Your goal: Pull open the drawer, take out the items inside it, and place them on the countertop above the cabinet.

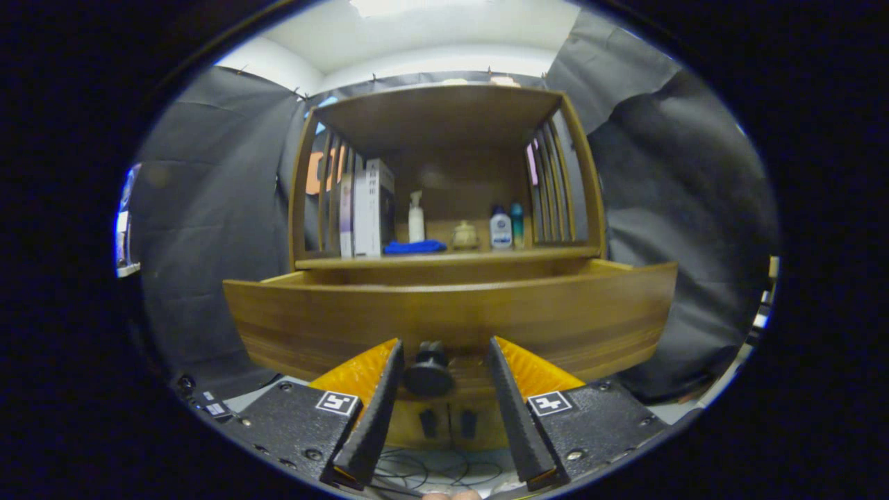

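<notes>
gripper (444, 361) spread wide, holding nothing, orange-backed black wedge fingers (371, 417) either side of round black knob (428, 373), not touching it; knob sits on curved glossy wood drawer (451, 326), pulled out some, inside hidden; beyond, surface (444, 260) with folded blue cloth (415, 246), white pump bottle (416, 217), small tan jar (464, 236), two bottles (501, 229), upright boxes (368, 208), slatted sides

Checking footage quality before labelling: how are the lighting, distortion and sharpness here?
Gripper view: fisheye bows the drawer front into a curve; a ceiling light glares above; shelf bottles look soft and small; the open gripper flanks the dark knob, sharp enough.
</notes>
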A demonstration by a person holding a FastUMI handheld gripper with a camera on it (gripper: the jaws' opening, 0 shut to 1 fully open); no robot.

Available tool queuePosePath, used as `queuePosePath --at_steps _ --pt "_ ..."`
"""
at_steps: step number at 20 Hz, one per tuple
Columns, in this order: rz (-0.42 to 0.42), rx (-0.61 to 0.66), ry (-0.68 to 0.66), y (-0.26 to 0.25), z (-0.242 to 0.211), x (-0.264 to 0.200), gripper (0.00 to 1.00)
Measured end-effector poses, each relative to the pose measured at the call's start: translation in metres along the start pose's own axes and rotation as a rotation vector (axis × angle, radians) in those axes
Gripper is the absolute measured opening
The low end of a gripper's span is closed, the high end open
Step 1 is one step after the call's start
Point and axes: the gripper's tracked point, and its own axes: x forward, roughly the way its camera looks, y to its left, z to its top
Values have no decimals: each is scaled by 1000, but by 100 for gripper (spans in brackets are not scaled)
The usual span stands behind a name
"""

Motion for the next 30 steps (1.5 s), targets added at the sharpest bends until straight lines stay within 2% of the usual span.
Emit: queuePosePath --at_steps 3,4,8,12,16,20,23,27,30 --pt "62 -65 -124 7 59 6 76" --pt "74 -90 -111 6 69 13 77" --pt "119 -109 45 10 95 45 80" --pt "135 -180 202 17 100 71 81" --pt "161 -116 370 23 81 80 81" --pt "145 -19 621 25 38 75 82" --pt "129 -8 780 22 14 69 79" --pt "112 -47 903 21 -6 68 78" --pt "114 -23 975 26 -18 63 77"
